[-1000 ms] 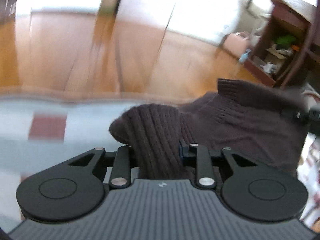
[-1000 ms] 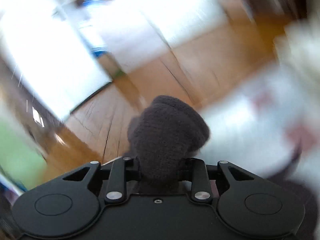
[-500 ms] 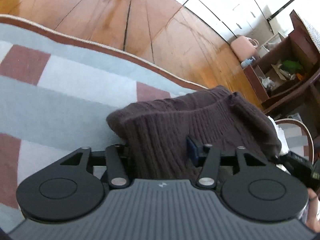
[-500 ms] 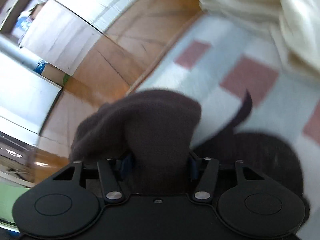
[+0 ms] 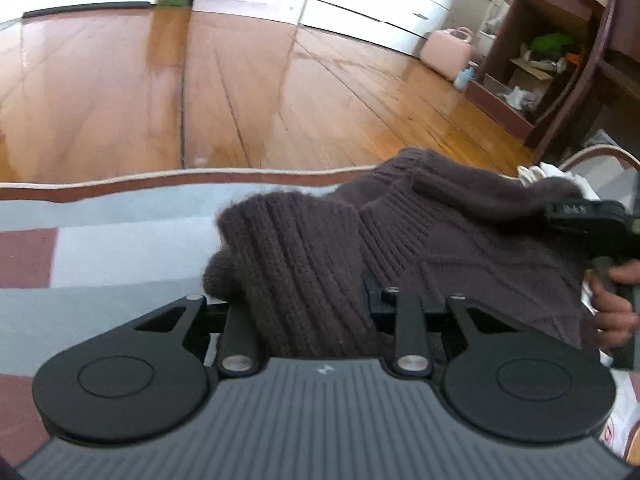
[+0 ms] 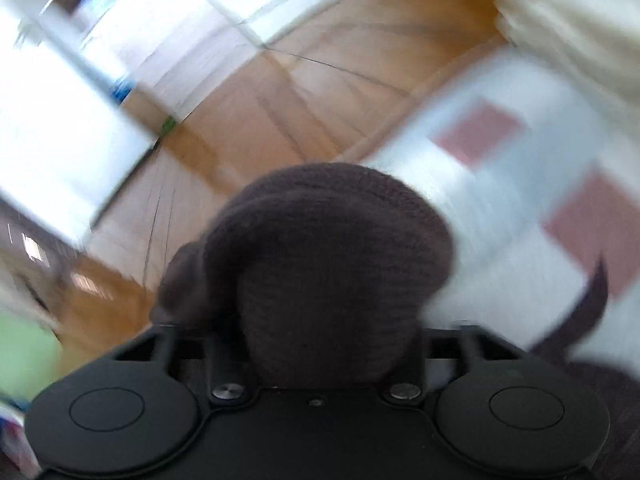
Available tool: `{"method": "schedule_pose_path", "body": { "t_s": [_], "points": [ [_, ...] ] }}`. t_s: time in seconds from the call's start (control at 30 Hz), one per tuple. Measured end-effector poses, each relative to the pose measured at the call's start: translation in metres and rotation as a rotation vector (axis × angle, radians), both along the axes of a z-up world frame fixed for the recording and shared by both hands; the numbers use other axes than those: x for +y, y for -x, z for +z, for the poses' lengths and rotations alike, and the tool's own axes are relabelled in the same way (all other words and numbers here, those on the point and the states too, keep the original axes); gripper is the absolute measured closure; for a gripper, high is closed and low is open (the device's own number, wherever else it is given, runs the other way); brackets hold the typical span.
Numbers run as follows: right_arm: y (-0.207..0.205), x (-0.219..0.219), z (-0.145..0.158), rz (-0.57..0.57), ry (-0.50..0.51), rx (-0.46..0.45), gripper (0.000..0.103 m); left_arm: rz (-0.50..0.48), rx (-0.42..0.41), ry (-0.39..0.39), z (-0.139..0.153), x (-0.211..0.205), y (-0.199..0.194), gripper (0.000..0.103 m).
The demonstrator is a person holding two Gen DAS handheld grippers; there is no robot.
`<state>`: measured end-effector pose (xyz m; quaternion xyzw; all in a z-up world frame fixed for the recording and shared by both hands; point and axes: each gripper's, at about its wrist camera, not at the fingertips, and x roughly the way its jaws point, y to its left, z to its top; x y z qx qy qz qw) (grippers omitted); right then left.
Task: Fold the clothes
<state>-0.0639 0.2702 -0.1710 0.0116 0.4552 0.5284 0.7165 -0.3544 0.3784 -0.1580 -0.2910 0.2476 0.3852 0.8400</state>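
Both jaws closing on bunched knit, the left gripper (image 5: 312, 300) and right gripper (image 6: 328, 328) carry the dark sweater (image 5: 460, 232) over the rug (image 5: 120, 248), apparently mid-fold; next, lay it flat

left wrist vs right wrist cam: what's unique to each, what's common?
Left wrist only: wooden shelf unit, pink case, and the person's hand holding the right claw. Right wrist only: cream fabric pile, blurred. Both: dark knit sweater bunched between closing jaws, checked rug, wood floor.
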Motion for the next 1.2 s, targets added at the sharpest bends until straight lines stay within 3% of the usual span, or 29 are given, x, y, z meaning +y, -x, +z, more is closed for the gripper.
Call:
{"method": "schedule_pose_path", "body": {
  "t_s": [0.07,0.3,0.47,0.6,0.7,0.9,1.07,1.2],
  "points": [
    [0.017,-0.003,0.021,0.034,-0.015,-0.096,0.076,-0.004,0.029,-0.014,0.006,-0.004,-0.001,0.077],
    [0.048,-0.016,0.083,0.054,-0.054,-0.221,0.077,-0.018,0.042,-0.089,0.032,-0.026,-0.001,0.078],
    [0.063,-0.033,0.105,0.069,-0.084,-0.244,0.078,-0.021,0.052,-0.146,0.048,-0.045,0.005,0.078],
    [0.075,-0.045,0.113,0.116,-0.050,-0.294,0.079,-0.078,0.074,-0.199,0.063,-0.070,0.011,0.078],
    [0.082,-0.065,0.120,0.133,-0.078,-0.270,0.079,-0.076,0.107,-0.242,0.079,-0.092,0.010,0.078],
    [0.091,-0.092,0.149,0.163,-0.167,-0.233,0.079,0.077,0.094,-0.138,0.117,-0.110,0.024,0.078],
    [0.098,-0.114,0.179,0.188,-0.236,-0.248,0.079,0.114,0.075,-0.181,0.146,-0.136,0.027,0.078],
    [0.099,-0.120,0.198,0.207,-0.255,-0.200,0.079,0.156,0.069,-0.181,0.163,-0.147,0.026,0.078]
  ]
}}
